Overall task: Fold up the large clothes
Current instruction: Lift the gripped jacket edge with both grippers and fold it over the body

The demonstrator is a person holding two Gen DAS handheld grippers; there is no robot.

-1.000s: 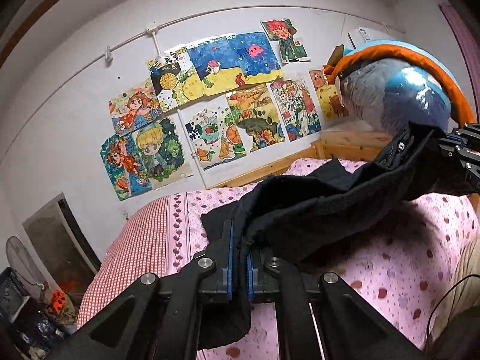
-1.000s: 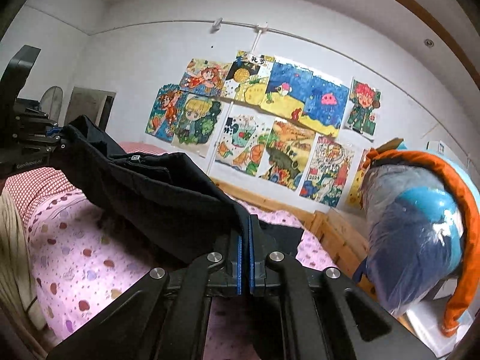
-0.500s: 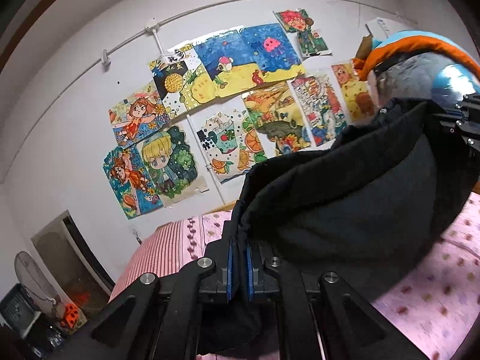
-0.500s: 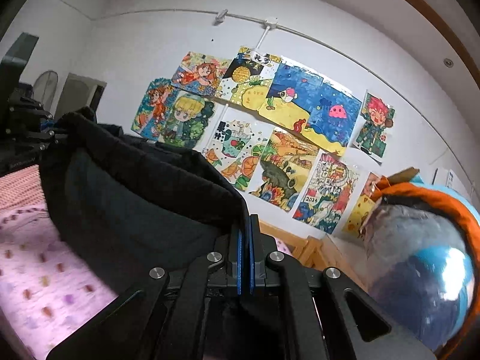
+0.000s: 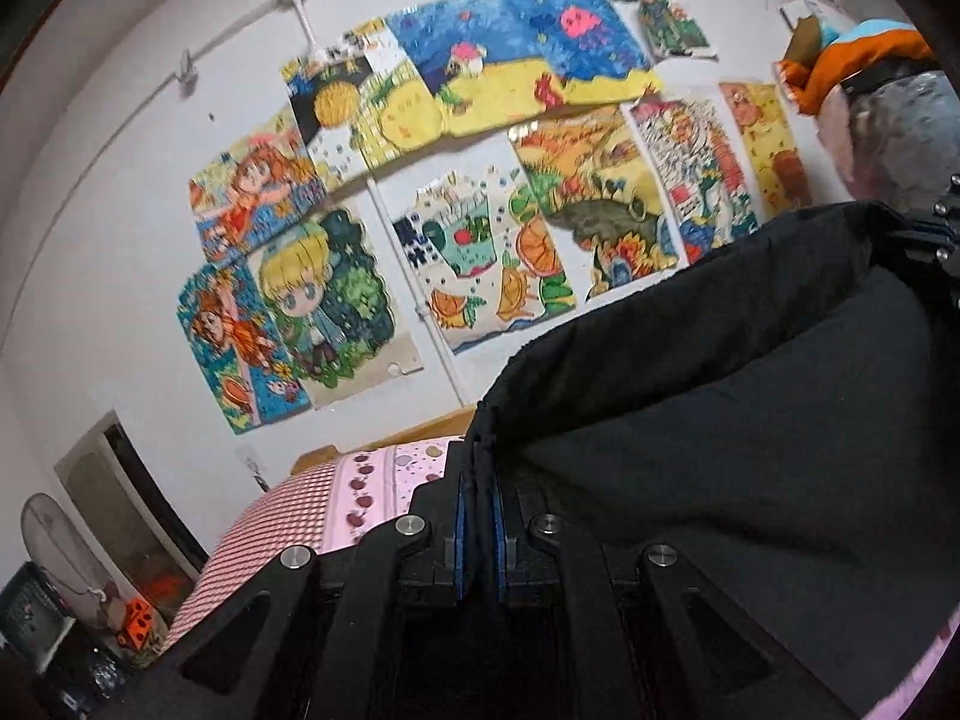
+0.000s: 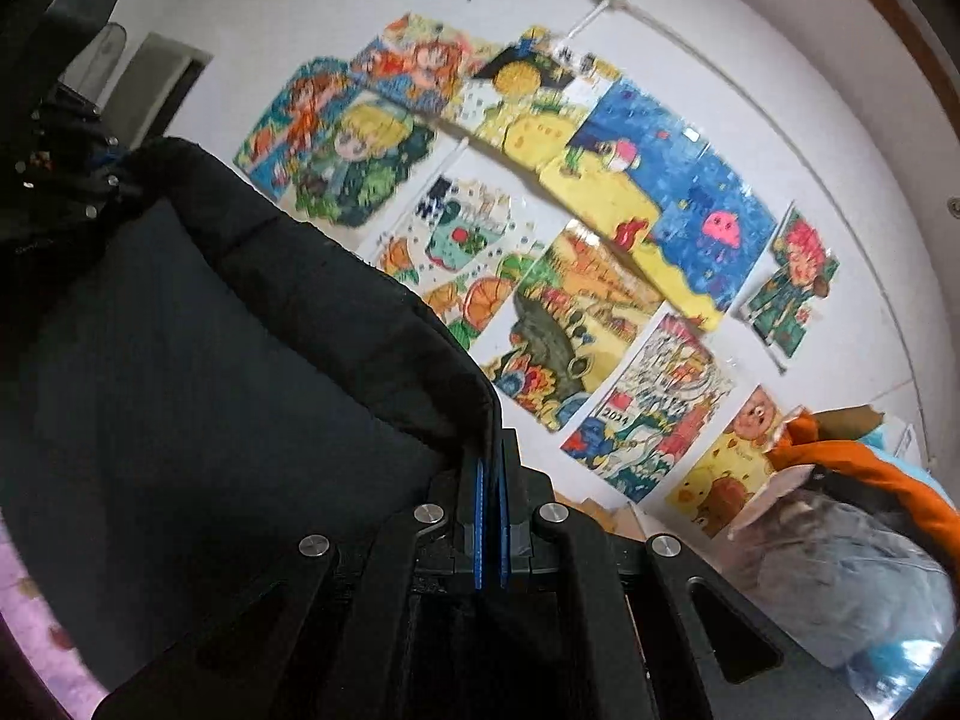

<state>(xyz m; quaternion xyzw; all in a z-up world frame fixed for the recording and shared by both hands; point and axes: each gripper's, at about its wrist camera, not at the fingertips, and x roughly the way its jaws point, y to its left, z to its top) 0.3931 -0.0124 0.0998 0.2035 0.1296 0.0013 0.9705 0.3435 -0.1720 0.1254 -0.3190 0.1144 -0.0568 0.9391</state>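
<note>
One black garment (image 5: 720,420) hangs stretched between my two grippers, a thick hemmed edge running taut from one to the other. In the left view it fills the frame from 2 to 5 o'clock; in the right view the same garment (image 6: 210,360) fills 7 to 10 o'clock. It is lifted above the bed (image 5: 312,504), whose pink spotted sheet and red checked strip show at 8 o'clock in the left view.

My left gripper (image 5: 477,504) has its two blue pads pressed together on a corner of the garment. My right gripper (image 6: 489,516) pinches the other corner the same way, pads nearly touching with cloth between them. Each gripper shows in the other's view: the right one at 3 o'clock, the left one at 10 o'clock, both at the far end of the edge.

Beyond, the white wall carries about ten drawings (image 5: 480,180) taped close together, at 12 o'clock. One bagged bundle (image 6: 840,552) with an orange rim sits at 4 o'clock in the right view. One fan (image 5: 54,552) stands at 8 o'clock in the left view, beside a dark doorway (image 5: 126,498).
</note>
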